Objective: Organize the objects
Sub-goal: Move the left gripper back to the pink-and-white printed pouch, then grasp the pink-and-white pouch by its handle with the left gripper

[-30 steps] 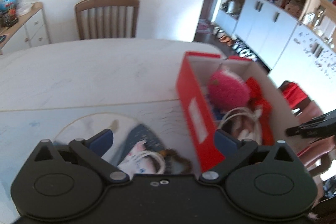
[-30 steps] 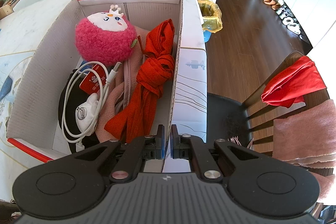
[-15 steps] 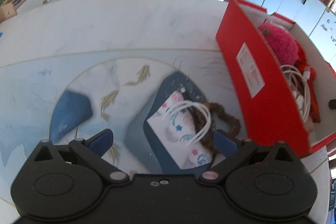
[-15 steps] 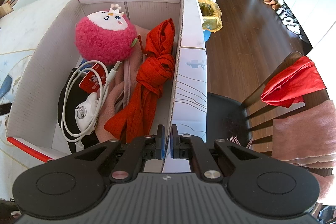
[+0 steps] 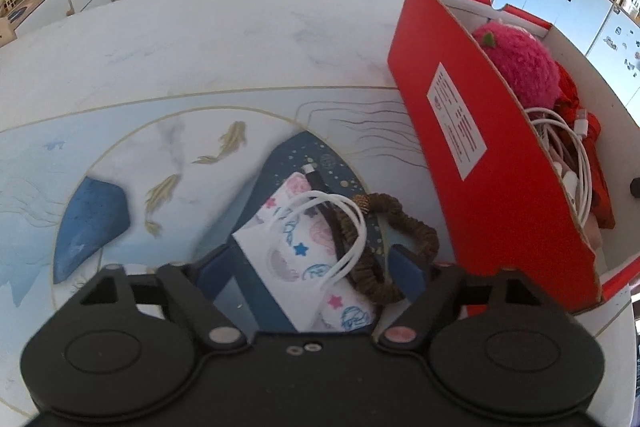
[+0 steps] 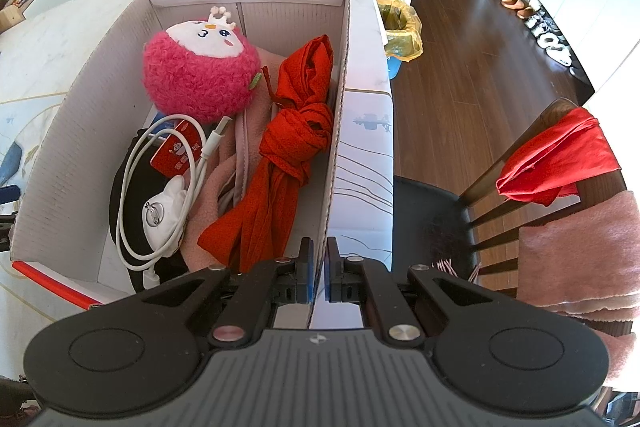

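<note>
While closing in, straddling the small white patterned pouch with white loop handles (image 5: 298, 251) at lower centre: left gripper (image 5: 308, 269), lower than before, blue pads spread, just narrowing, pinching nothing. Beside it, brown fabric scrunchie (image 5: 404, 251). Pinching the red cardboard box (image 6: 72, 147) wall: right gripper (image 6: 319, 273), pressed together. Pickup imminent.

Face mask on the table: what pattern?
White face mask with pink, blue star prints; left wrist view.

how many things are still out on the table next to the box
3: a mask, a brown scrunchie touching its right side, and a black cable across them. More may be hidden under the gripper.
</note>
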Demonstrator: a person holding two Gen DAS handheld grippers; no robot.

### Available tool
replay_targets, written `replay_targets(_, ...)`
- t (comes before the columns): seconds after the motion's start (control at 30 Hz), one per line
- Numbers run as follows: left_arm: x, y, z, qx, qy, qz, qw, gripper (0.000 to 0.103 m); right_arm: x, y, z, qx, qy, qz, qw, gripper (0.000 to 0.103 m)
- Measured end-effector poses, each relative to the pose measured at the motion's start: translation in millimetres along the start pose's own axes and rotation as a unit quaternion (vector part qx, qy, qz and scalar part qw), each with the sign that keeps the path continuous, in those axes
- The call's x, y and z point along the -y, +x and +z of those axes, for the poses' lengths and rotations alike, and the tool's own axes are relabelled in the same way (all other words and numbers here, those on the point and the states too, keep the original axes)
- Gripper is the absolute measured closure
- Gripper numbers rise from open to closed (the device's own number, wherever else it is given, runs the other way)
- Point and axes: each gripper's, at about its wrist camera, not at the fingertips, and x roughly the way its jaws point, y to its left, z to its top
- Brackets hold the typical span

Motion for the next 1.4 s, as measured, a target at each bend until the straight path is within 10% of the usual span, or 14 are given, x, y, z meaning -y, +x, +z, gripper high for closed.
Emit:
replay_targets(0.37, 9, 0, 1, 0.008, 0.009, -0.039, 0.9992, 0.07, -1, 0, 0, 0.0, 0.0, 0.0, 1.0, 0.099)
replay_targets(1.4, -3, -25, 9, 0.037, -0.035, -0.057, 0.9971, 0.103, -1, 1, 1, -0.001, 0.0, 0.0, 1.0, 0.099)
